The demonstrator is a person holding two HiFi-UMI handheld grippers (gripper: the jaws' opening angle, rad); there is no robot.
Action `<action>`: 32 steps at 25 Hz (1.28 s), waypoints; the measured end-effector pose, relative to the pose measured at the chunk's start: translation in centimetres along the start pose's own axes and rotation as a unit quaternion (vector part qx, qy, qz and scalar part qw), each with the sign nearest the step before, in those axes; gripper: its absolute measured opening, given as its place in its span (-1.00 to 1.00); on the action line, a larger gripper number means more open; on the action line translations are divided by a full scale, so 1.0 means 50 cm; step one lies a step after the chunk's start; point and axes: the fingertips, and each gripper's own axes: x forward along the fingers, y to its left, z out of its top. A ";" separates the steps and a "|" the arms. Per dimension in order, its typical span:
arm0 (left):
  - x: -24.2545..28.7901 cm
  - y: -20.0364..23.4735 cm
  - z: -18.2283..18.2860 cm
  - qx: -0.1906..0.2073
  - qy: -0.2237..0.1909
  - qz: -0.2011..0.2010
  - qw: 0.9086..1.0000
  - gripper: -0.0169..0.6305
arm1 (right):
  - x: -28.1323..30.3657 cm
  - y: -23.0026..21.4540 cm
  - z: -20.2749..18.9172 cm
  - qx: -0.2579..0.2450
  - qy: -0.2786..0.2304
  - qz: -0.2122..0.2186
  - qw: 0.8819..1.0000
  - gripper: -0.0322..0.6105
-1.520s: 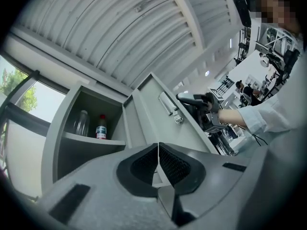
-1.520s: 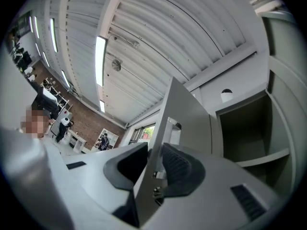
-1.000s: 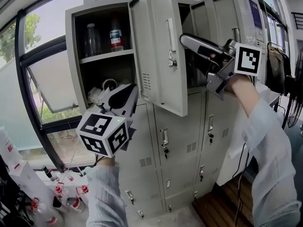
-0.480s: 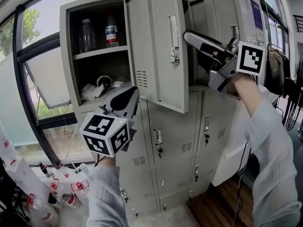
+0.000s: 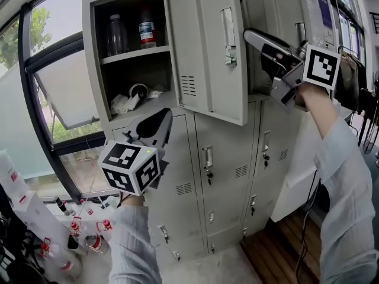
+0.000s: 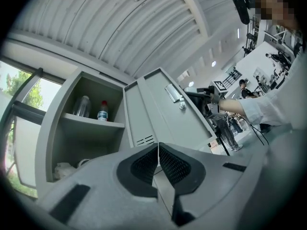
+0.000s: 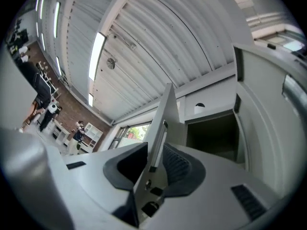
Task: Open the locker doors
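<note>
Right gripper (image 7: 154, 163) pinches the edge of the second door (image 7: 165, 109), the thin panel running up between its ribbed pads (image 7: 178, 163), with that door's dark compartment (image 7: 211, 135) opening just to the right of the jaws. Over the last second the grip has held and the door's angle looks almost unchanged. What has shifted in the head view seems to be mostly the person's head rather than the panel. That suggests the swing is slow or nearing its end, though how far this door has opened cannot be told. Left gripper (image 6: 158, 159) hangs low and idle, its jaws pressed together on nothing. The first door (image 5: 207, 52) stands wide above and ahead of it, showing bottles (image 5: 146, 33) on the shelf inside. Below both grippers the lower doors (image 5: 207, 164) remain shut, so by this reckoning most of the job is still to come.
</note>
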 end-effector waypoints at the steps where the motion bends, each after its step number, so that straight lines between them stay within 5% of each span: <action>1: -0.014 0.003 0.002 0.001 0.000 -0.002 1.000 -0.91 | -0.008 0.001 -0.002 -0.009 0.004 -0.017 1.000 -0.59; 8: -0.099 0.008 0.005 -0.016 -0.005 -0.018 1.000 -0.91 | -0.075 0.059 -0.002 -0.015 -0.021 -0.116 0.993 -0.59; 21: -0.255 -0.066 -0.034 -0.070 0.001 -0.063 0.996 -0.91 | -0.231 0.250 -0.113 -0.023 0.026 -0.268 0.963 -0.59; 26: -0.321 -0.089 -0.049 -0.074 0.005 -0.028 0.997 -0.91 | -0.273 0.303 -0.193 0.001 0.052 -0.280 0.958 -0.60; 32: -0.371 -0.168 -0.066 -0.087 0.019 0.011 0.996 -0.91 | -0.337 0.370 -0.280 0.007 0.105 -0.244 0.964 -0.69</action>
